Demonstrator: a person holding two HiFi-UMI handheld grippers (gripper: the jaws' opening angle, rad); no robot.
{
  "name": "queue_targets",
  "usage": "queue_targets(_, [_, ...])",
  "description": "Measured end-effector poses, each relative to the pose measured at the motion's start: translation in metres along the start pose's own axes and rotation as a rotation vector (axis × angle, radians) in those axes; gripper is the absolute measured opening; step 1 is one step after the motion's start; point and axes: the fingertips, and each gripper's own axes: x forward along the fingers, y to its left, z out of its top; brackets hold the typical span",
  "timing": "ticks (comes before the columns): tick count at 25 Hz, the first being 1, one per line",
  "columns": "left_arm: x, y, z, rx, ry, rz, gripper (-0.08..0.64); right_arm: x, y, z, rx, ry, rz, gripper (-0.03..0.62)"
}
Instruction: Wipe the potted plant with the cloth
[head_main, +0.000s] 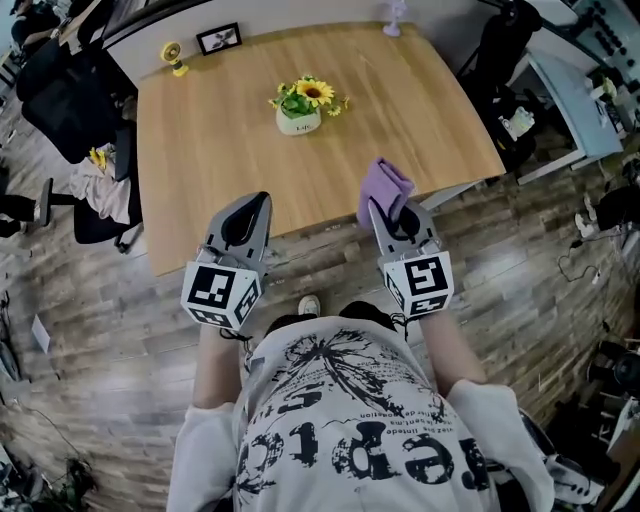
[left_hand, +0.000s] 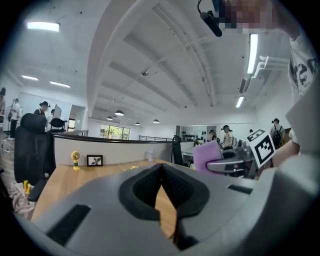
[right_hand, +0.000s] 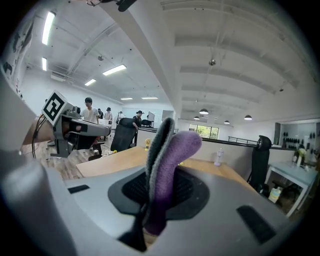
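Both closed: left tongs empty, right tongs pinching the cloth; potted plant at twelve o'clock awaits wiping.

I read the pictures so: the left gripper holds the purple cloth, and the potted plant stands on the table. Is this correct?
Not quite. The cloth is held by the right gripper, as the right gripper view shows: its jaws are shut on it. The left gripper is shut on nothing. The plant does stand on the table.
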Motion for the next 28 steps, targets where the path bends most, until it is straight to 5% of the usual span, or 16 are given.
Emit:
queue_targets(17, [0.166,0.096,-0.031,-0.026,0.143,0.049,0.003,0.187,-0.125,-0.016,-0.028,0.108,0.064,0.069])
queue_targets(28, [0.255,0.144,-0.103,-0.097,0.248,0.071,0.003,0.295,-0.162,-0.119,-0.060,0.364,0.197,0.070])
